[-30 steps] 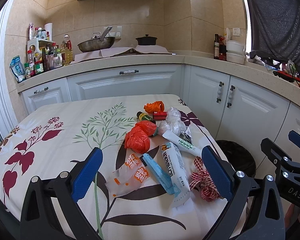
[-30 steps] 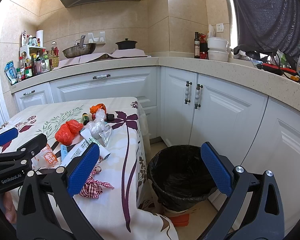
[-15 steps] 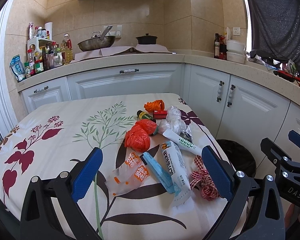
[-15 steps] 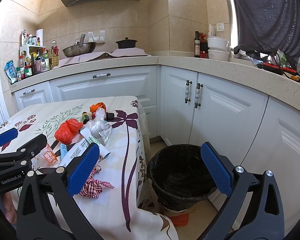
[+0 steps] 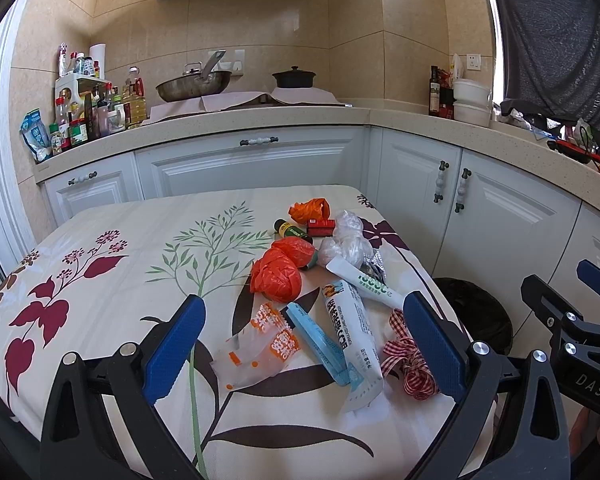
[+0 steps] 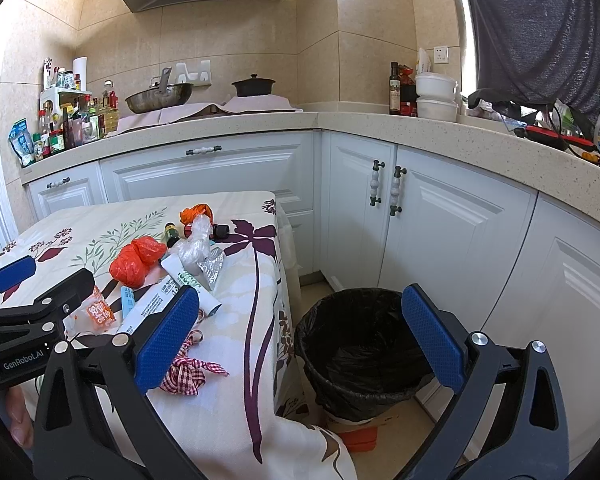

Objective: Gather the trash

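Trash lies on the flowered tablecloth [image 5: 100, 272]: an orange plastic bag [image 5: 278, 272], a clear orange-printed wrapper [image 5: 260, 350], a blue packet [image 5: 320, 344], a white tube [image 5: 354, 328], a red checked ribbon [image 5: 406, 360], clear crumpled plastic [image 5: 346, 238] and a small bottle [image 5: 290, 230]. My left gripper [image 5: 304, 344] is open and empty, held just above the near trash. My right gripper [image 6: 300, 340] is open and empty, over the gap between the table edge and the black-lined trash bin [image 6: 364, 344] on the floor.
White cabinets [image 6: 420, 220] and a stone counter [image 5: 220, 120] wrap the back and right. A wok [image 5: 194, 86], a pot [image 5: 294, 78] and several bottles [image 5: 88, 112] stand on the counter. The bin also shows in the left wrist view [image 5: 476, 312].
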{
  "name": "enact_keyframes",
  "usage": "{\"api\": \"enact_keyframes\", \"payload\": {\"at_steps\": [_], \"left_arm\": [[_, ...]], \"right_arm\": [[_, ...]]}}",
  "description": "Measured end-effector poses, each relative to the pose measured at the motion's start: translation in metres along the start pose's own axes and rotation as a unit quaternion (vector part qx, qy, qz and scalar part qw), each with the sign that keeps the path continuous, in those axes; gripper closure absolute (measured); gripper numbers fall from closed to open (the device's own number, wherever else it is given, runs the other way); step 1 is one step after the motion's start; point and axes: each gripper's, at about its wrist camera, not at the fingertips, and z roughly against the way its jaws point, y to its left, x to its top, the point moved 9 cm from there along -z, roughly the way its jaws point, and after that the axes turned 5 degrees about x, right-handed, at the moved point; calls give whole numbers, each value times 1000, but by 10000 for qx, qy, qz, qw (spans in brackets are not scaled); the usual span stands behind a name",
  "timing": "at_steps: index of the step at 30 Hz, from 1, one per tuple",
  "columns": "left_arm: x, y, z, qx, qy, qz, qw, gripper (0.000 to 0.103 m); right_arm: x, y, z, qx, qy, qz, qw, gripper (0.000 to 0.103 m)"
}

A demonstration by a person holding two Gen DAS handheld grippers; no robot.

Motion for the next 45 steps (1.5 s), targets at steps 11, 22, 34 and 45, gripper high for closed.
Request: {"api": "enact_keyframes", "payload": {"at_steps": [11,22,34,45], "left_arm": [[0,0,0,4,8,4,10000,6],[-1,1,0,2,13,3,10000,6],[-1,0,-1,5,15,0,10000,6],[-8,3,-1,6,31,-24,10000,6]], "right_arm": [[0,0,0,1,9,3,10000,4],[-1,0,0,-4,9,10,10000,4],[-1,0,0,-5,13,9,10000,4],[-5,0,-2,15,44,13,10000,4]]}}
